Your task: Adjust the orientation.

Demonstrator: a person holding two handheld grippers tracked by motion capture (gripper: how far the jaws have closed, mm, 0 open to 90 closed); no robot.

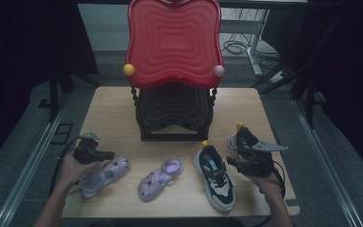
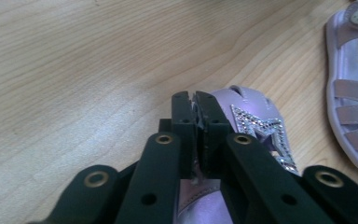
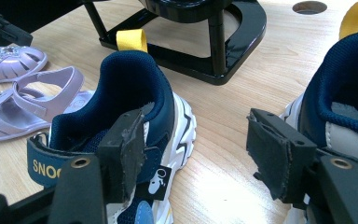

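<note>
Black jaws of the left gripper (image 2: 196, 100) are pinched on one lilac sandal (image 2: 251, 121), right gripper (image 3: 193, 154) is held agape between two sneakers (image 3: 135, 93); rack (image 1: 174, 111) unfilled.

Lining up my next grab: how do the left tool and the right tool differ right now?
The left tool has its jaws nearly together, pinching the edge of the lilac sandal; the right tool stands wide open, gripping nothing. The left sits over that sandal; the right hangs between the two navy sneakers. Both are hand-held, low over the table.
</note>
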